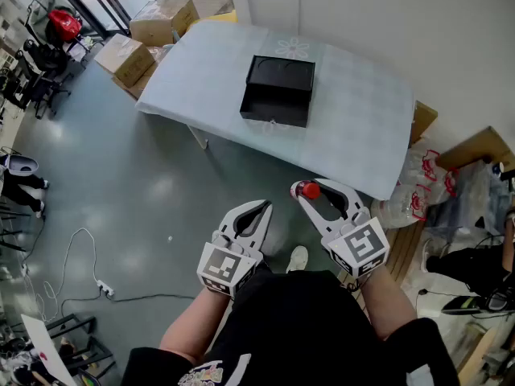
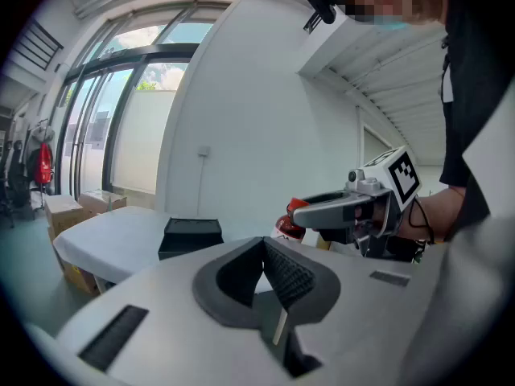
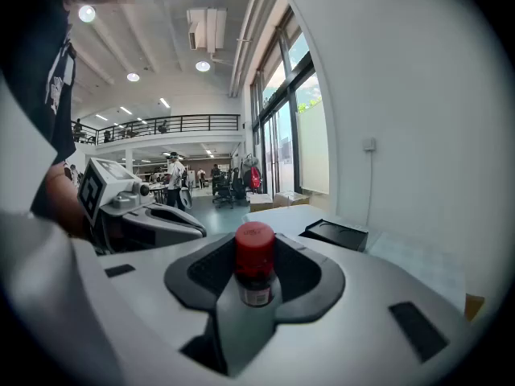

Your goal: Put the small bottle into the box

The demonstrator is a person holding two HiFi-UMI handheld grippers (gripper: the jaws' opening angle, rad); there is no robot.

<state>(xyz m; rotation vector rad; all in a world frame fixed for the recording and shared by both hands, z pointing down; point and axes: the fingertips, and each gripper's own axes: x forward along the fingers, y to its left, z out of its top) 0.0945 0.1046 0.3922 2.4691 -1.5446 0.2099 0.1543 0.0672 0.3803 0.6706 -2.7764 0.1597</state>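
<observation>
A small bottle (image 1: 308, 190) with a red cap (image 3: 254, 244) stands upright between the jaws of my right gripper (image 1: 312, 191), which is shut on it. In the right gripper view the bottle (image 3: 255, 273) fills the middle of the jaws. My left gripper (image 1: 259, 209) hangs beside it, its jaws shut and with nothing held; its pads (image 2: 283, 273) meet at the tip. The black box (image 1: 278, 92) lies open on the white table (image 1: 366, 115), well ahead of both grippers. It also shows as a black box (image 2: 191, 238) in the left gripper view and a black box (image 3: 335, 233) in the right one.
Grey floor lies between me and the table. Cardboard boxes (image 1: 159, 22) sit at the table's far left end. Plastic bags (image 1: 418, 190) and clutter lie to its right. A white cable (image 1: 74, 256) runs over the floor at left. Office chairs (image 1: 36, 71) stand far left.
</observation>
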